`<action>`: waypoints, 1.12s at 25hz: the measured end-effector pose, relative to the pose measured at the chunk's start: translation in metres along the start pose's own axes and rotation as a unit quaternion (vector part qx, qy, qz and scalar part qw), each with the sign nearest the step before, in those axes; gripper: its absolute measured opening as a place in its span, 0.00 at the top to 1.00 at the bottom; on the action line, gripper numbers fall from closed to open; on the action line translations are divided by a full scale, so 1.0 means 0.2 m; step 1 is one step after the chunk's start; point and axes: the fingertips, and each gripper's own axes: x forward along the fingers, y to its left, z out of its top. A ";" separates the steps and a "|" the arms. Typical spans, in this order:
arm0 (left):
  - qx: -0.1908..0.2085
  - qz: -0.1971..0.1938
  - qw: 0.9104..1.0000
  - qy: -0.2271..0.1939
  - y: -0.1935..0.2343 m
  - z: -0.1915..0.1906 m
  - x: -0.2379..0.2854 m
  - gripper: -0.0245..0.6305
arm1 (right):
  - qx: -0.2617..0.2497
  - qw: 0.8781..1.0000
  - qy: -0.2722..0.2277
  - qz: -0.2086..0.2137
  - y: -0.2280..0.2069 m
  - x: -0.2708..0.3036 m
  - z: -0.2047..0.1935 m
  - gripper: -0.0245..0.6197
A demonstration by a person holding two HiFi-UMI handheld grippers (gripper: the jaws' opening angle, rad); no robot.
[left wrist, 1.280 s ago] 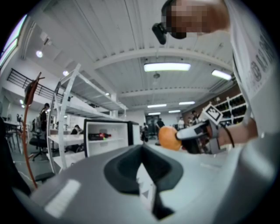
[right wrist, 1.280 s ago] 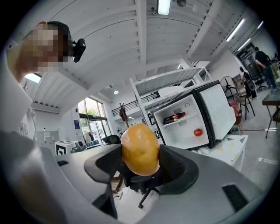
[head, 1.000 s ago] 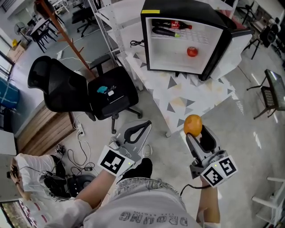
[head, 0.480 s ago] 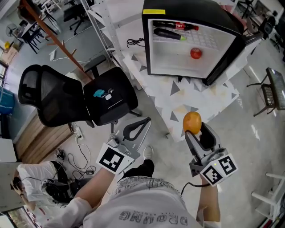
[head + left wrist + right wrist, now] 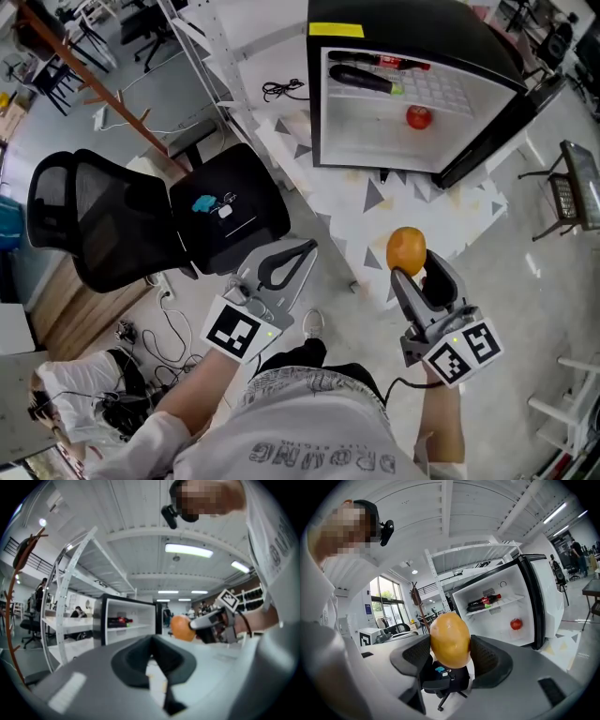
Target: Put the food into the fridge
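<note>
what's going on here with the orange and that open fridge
A person holds a gripper in each hand. The right gripper is shut on an orange, held short of the open fridge, which contains a red fruit and bottles. The left gripper is shut and empty.

A black office chair (image 5: 141, 225) stands on the floor, with a small blue item (image 5: 202, 202) and a white one (image 5: 225, 212) lying on its seat. A wooden coat stand (image 5: 98, 84) rises behind it, loose cables (image 5: 173, 323) lie on the floor in front of it, and a triangle-patterned bench (image 5: 412, 211) is to its right.
</note>
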 end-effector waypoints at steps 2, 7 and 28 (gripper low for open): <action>-0.001 -0.001 1.000 0.001 0.04 -0.01 0.01 0.95 | 0.000 1.000 0.001 -0.003 -0.01 0.03 0.01 0.55; -0.004 -0.003 1.000 -0.001 0.10 -0.02 0.03 0.95 | -0.006 1.000 0.003 -0.008 -0.04 0.10 0.02 0.55; -0.031 0.064 0.997 0.029 0.20 -0.18 0.23 0.95 | -0.057 0.997 0.052 0.018 -0.48 0.40 0.04 0.55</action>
